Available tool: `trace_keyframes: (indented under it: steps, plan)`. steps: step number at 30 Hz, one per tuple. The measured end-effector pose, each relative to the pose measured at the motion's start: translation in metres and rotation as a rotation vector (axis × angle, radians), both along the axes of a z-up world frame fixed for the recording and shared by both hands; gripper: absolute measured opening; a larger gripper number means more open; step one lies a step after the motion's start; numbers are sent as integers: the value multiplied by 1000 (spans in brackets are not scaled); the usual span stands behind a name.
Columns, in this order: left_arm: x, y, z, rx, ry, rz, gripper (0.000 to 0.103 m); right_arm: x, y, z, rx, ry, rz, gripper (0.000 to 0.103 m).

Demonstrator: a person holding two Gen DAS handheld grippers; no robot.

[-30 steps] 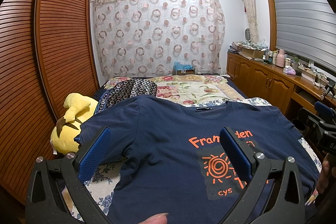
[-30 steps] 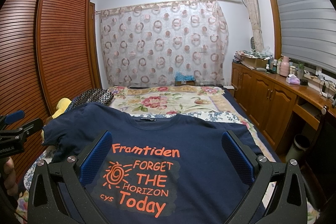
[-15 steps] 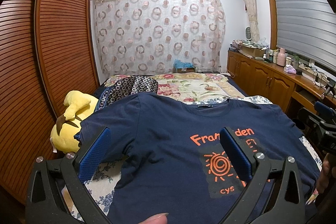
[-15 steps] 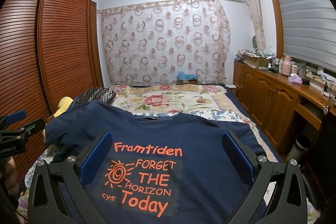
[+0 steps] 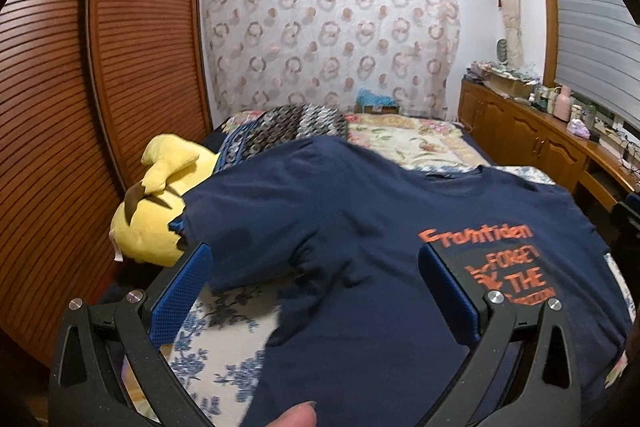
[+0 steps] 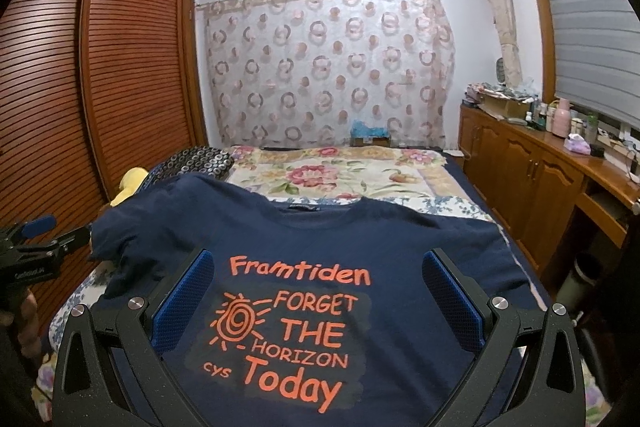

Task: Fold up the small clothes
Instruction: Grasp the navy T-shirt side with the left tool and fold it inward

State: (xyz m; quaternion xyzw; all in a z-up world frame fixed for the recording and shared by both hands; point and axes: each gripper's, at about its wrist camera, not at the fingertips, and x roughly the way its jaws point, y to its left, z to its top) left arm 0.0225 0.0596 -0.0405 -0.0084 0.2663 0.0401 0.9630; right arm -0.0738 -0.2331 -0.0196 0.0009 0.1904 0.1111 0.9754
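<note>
A navy T-shirt (image 6: 384, 239) with orange lettering lies spread face up on the bed, collar toward the far end. In the left wrist view the same T-shirt (image 5: 352, 211) shows its left sleeve over the flowered sheet. My left gripper (image 5: 316, 287) hovers open above the sleeve and armpit area, nothing between its blue pads. My right gripper (image 6: 316, 291) is open over the printed chest, holding nothing. The left gripper's body (image 6: 36, 247) also shows at the left edge of the right wrist view, with a hand below it.
A yellow plush toy (image 5: 156, 203) sits at the bed's left side beside the wooden louvred wardrobe (image 5: 100, 87). A patterned pillow (image 5: 292, 127) and a floral quilt (image 6: 340, 175) lie beyond the shirt. A wooden sideboard (image 6: 540, 171) with bottles runs along the right wall.
The left gripper has swung left and dipped a little, so the shirt print has slid right in its view. The right gripper has barely moved. Both stay open.
</note>
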Motion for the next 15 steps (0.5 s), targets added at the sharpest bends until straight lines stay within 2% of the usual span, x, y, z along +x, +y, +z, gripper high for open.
trace_keyframes:
  steps: [10,15]
  plan:
    - [19,43,-28,-12,98,22,103,8,8,4,-25,20,76,103]
    - [25,55,-37,-25,125,-2,103,17,5,2,-30,44,107,103]
